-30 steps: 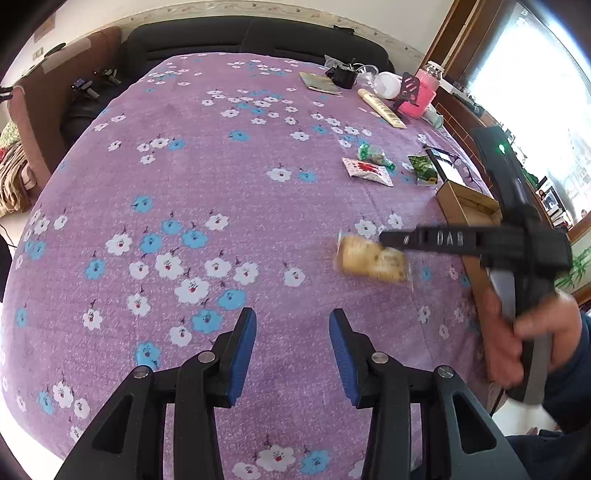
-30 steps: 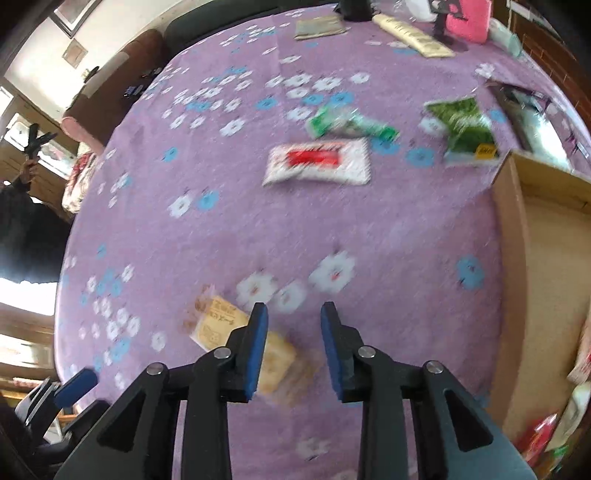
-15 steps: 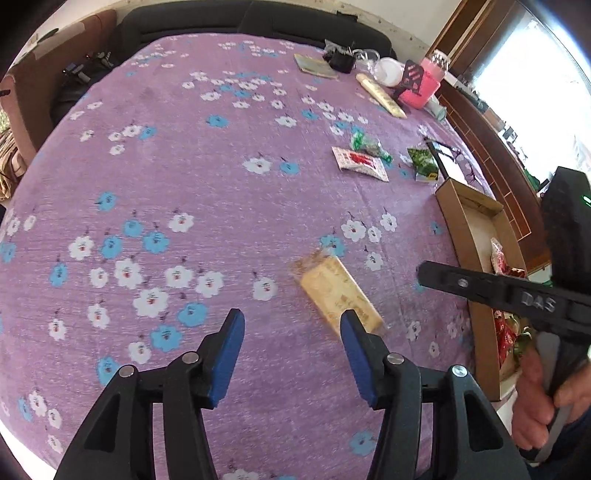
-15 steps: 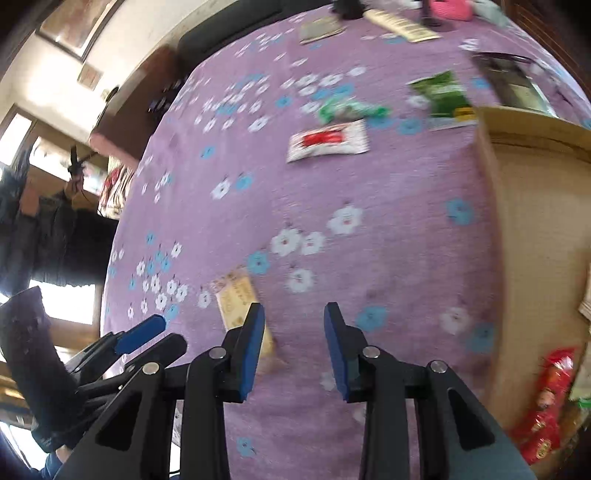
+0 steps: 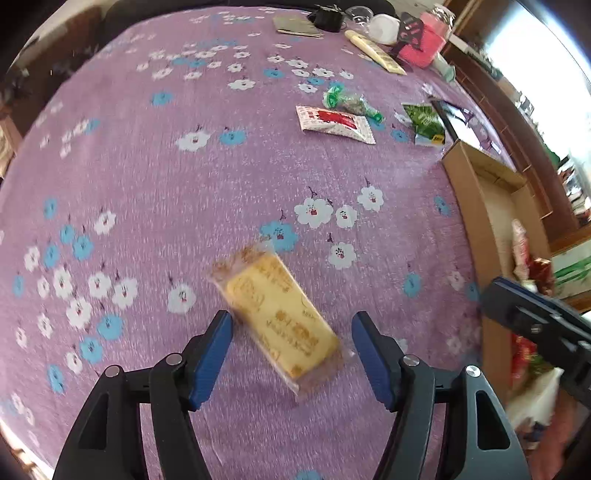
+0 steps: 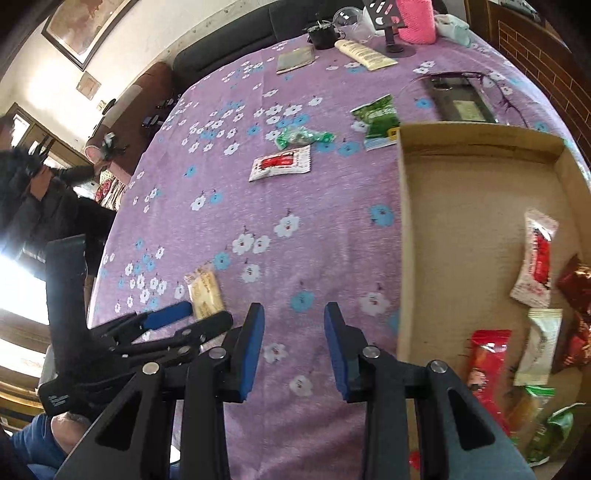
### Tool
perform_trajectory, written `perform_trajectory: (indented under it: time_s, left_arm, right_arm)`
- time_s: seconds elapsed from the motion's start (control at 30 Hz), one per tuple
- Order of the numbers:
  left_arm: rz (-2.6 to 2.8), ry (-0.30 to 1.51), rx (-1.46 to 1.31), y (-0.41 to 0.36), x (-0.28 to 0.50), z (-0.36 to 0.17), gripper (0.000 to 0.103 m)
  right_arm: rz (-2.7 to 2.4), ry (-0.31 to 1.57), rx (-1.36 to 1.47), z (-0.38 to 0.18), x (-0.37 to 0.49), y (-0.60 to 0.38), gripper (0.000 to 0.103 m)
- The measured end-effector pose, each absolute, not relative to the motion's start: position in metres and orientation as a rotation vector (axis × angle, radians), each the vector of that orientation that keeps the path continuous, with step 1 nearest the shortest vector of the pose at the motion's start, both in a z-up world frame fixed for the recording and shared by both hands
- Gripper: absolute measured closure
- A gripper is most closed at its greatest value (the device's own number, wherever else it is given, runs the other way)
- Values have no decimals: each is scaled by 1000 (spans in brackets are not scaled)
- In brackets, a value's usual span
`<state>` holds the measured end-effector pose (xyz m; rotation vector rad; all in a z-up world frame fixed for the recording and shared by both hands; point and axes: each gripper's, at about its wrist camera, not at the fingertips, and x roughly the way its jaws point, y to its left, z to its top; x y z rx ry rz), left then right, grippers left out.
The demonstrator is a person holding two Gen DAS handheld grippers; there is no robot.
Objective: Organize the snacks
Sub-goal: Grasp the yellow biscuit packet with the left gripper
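Observation:
A yellow snack packet (image 5: 280, 310) lies slantwise on the purple flowered cloth. My left gripper (image 5: 291, 325) points down over it. Its jaws are opening, the packet lies between the blue pads, and neither pad presses on it. The right wrist view shows the same packet (image 6: 205, 291) under the left gripper (image 6: 207, 312). My right gripper (image 6: 294, 314) hangs over bare cloth near the cardboard box (image 6: 402, 221), jaws a little apart with nothing between them. In the left wrist view the right gripper (image 5: 535, 321) is at the right edge.
A red-and-white packet (image 6: 280, 164), a green candy bag (image 6: 303, 136) and a green packet (image 6: 376, 120) lie farther back. The box holds several snacks (image 6: 535, 258). A black tray (image 6: 458, 99) and a pink container (image 6: 413, 16) stand at the far end. A person (image 6: 37, 206) stands at the left.
My left gripper has moved over the yellow packet and its jaws have widened around it. My right gripper has drawn away from the packet toward the box.

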<state>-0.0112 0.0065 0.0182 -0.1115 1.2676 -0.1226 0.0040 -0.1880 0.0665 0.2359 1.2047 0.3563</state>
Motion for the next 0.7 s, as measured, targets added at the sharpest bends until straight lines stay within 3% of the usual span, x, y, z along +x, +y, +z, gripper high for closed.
perform_trajectory:
  time_s: [0.07, 0.3, 0.7]
  left_arm:
    - [-110, 1248, -64, 3, -13, 18, 37]
    - [-131, 1176, 70, 15, -27, 19, 67]
    - [-104, 1159, 56, 55, -40, 18, 66]
  right_arm:
    - [353, 1202, 236, 68, 4, -194, 71]
    - [374, 1197, 225, 72, 19, -187, 71]
    - [390, 1221, 148, 65, 101, -147, 68]
